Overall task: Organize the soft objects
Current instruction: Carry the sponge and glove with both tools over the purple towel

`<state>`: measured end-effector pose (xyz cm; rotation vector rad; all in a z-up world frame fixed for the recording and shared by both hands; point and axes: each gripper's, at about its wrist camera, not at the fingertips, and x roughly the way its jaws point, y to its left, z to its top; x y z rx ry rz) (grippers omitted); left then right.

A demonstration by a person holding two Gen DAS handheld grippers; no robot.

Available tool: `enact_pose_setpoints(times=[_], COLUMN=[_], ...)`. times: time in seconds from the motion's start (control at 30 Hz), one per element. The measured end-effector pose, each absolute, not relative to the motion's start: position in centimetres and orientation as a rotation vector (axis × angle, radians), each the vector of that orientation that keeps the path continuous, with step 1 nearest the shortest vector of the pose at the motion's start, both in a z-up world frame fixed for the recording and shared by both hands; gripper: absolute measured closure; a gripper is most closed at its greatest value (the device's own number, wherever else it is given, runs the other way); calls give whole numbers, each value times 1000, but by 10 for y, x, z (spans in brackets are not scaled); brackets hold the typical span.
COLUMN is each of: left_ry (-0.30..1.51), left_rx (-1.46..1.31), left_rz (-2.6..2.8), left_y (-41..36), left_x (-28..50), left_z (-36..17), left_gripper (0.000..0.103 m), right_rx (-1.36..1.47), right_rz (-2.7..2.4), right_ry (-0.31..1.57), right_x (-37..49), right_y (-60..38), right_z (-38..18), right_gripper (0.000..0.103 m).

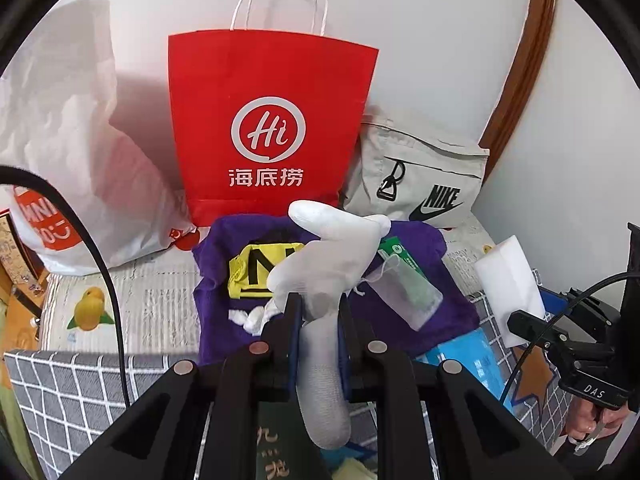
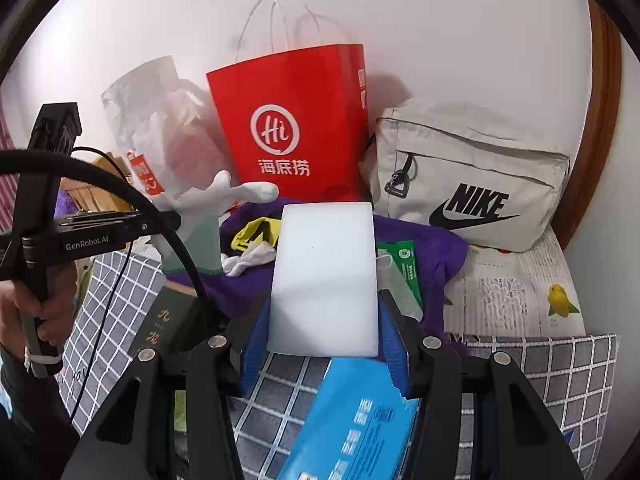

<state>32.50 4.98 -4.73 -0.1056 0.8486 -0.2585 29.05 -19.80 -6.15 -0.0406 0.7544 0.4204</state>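
White glove point(image 1: 320, 280) pinched in left claw point(image 1: 318, 316), fingers splayed above purple cloth point(image 1: 416, 264). White sponge block point(image 2: 324, 280) clamped in right claw point(image 2: 324, 320), held upright. Red paper bag point(image 2: 296, 120) and grey Nike pouch point(image 2: 472, 176) seen behind, against wall.

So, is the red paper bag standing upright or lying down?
Upright. The red paper bag stands on its base against the white wall, with its string handles rising above its top edge.

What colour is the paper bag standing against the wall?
Red paper bag with a white logo and white handles, clearest in the left wrist view.
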Motion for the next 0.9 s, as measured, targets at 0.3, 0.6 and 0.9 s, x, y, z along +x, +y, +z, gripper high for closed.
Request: enact_pose_setpoints(times=[0.3, 0.6, 0.9], left_ry=[869, 917, 987], left_rx=[-116, -102, -106], left_rz=[-263, -302, -329], left_y=[51, 38, 25], left_x=[358, 386, 400], left_z=[-62, -84, -112], left_gripper=[88, 88, 88], right_rx=[-42, -46, -32], right_rz=[412, 417, 394], right_ry=[794, 849, 915], right_x=[331, 370, 404], right_y=[-184, -174, -169], right_z=[-73, -96, -124], right_gripper=[52, 52, 52])
